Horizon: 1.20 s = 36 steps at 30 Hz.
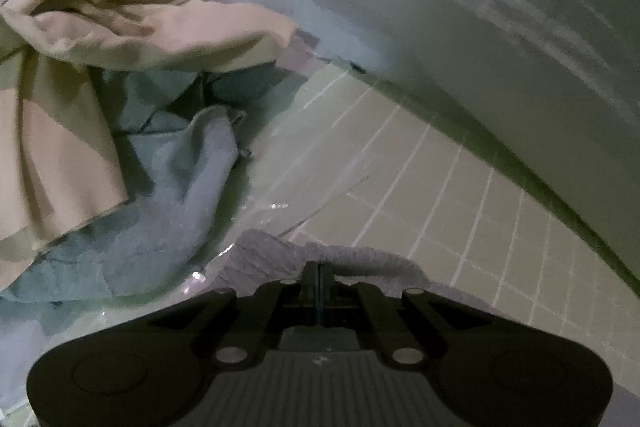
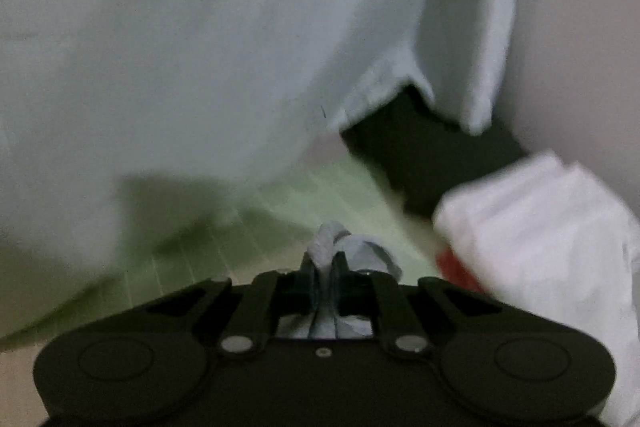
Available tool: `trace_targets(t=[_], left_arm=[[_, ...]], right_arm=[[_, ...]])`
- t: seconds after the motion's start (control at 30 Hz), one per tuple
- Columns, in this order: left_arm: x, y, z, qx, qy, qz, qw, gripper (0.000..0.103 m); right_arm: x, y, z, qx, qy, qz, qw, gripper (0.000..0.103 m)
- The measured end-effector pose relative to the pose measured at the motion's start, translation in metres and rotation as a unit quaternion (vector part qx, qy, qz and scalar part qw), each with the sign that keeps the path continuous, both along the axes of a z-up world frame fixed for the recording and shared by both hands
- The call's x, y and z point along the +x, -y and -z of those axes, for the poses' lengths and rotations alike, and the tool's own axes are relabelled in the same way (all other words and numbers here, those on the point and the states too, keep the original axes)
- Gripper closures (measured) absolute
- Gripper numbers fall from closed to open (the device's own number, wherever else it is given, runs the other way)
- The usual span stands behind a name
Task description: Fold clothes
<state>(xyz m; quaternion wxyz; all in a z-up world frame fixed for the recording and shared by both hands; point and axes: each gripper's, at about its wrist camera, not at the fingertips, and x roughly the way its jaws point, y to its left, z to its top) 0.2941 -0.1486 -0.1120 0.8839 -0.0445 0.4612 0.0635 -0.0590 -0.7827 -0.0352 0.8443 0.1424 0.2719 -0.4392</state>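
My left gripper (image 1: 320,273) is clenched tight, its jaws meeting on the edge of a grey knit cloth (image 1: 280,257) that humps up just past the tips; whether the pads truly have fabric between them I cannot quite see, though the cloth lies touching them. My right gripper (image 2: 328,267) is clenched on a pinch of pale blue-grey cloth (image 2: 332,247), which bunches up between the jaws and spills out at one o'clock. Outward from the left claw, at ten o'clock, a blue towel (image 1: 168,195) lies crumpled on the green tiled surface (image 1: 440,187) with a beige garment (image 1: 132,23) heaped over it, both yet unfolded by my reckoning. Outward from the right claw, a white cloth with a red patch (image 2: 540,227) sits at three o'clock, and a large pale sheet (image 2: 200,47) fills the view from nine to one o'clock. I judge the step in hand to be lifting one piece by two corners. To do it well I should hold both pinches firm, draw the hands apart until the edge is taut, and lift clear of the pile so nothing else drags along.
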Motion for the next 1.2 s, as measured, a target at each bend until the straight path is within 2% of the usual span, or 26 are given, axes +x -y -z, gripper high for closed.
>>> trace_targets(t=[0.07,0.13,0.27,0.3,0.33,0.37,0.4,0.43,0.53,0.6,0.7,0.8,0.93,1.03,1.07,1.1,1.13,1.2], left_arm=[[0.000,-0.004,-0.005,-0.003,0.015,-0.008,0.9999,0.103],[0.004,-0.010,-0.014,0.002,0.041,-0.020,0.9989,0.103],[0.013,-0.025,-0.026,0.010,0.075,-0.056,0.9956,0.101],[0.016,-0.026,-0.026,0.012,0.069,-0.064,0.9955,0.097],[0.018,-0.027,-0.027,0.013,0.063,-0.072,0.9953,0.079],[0.015,-0.026,-0.028,0.003,0.059,-0.070,0.9958,0.068],[0.013,-0.025,-0.029,-0.006,0.055,-0.067,0.9962,0.046],[0.008,-0.021,-0.030,-0.009,0.058,-0.058,0.9966,0.030],[-0.014,-0.002,-0.031,0.001,0.060,-0.013,0.9981,0.026],[-0.028,0.012,-0.025,0.001,0.039,0.006,0.9992,0.024],[-0.051,0.027,-0.015,-0.024,0.007,0.022,0.9994,0.024],[-0.072,0.043,-0.003,-0.032,-0.023,0.038,0.9985,0.023],[-0.093,0.062,0.013,-0.028,-0.055,0.063,0.9961,0.023],[-0.102,0.073,0.020,-0.017,-0.071,0.076,0.9945,0.023],[-0.102,0.075,0.023,-0.013,-0.076,0.078,0.9940,0.023],[-0.102,0.077,0.025,-0.009,-0.078,0.080,0.9937,0.023],[-0.103,0.079,0.026,-0.005,-0.080,0.081,0.9935,0.022],[-0.103,0.082,0.028,0.004,-0.079,0.084,0.9933,0.020]], right_arm=[[0.006,-0.001,-0.007,-0.031,0.006,-0.005,1.000,0.094],[0.009,0.000,-0.012,-0.040,0.022,-0.010,0.999,0.094],[0.015,0.009,-0.015,-0.013,0.062,-0.036,0.997,0.092],[0.019,0.011,-0.014,-0.001,0.065,-0.050,0.997,0.085],[0.023,0.012,-0.012,0.010,0.061,-0.058,0.996,0.074],[0.025,0.012,-0.010,0.013,0.051,-0.054,0.997,0.047],[0.025,0.010,-0.008,0.009,0.044,-0.048,0.998,0.031],[0.022,0.007,-0.006,0.003,0.041,-0.042,0.998,0.030],[-0.001,0.005,0.009,0.029,0.050,-0.007,0.998,0.029],[-0.014,0.006,0.025,0.061,0.045,0.022,0.997,0.029],[-0.025,0.005,0.053,0.104,0.019,0.047,0.993,0.033],[-0.028,0.000,0.074,0.144,0.022,0.043,0.988,0.039],[-0.022,-0.010,0.086,0.146,0.027,0.035,0.988,0.040],[-0.010,-0.003,0.089,0.145,0.034,0.037,0.988,0.043],[-0.006,0.000,0.090,0.146,0.034,0.036,0.988,0.057],[-0.001,0.002,0.091,0.145,0.032,0.031,0.989,0.089],[0.004,0.003,0.089,0.141,0.024,0.021,0.990,0.101],[0.006,0.000,0.080,0.125,0.008,0.004,0.992,0.102]])
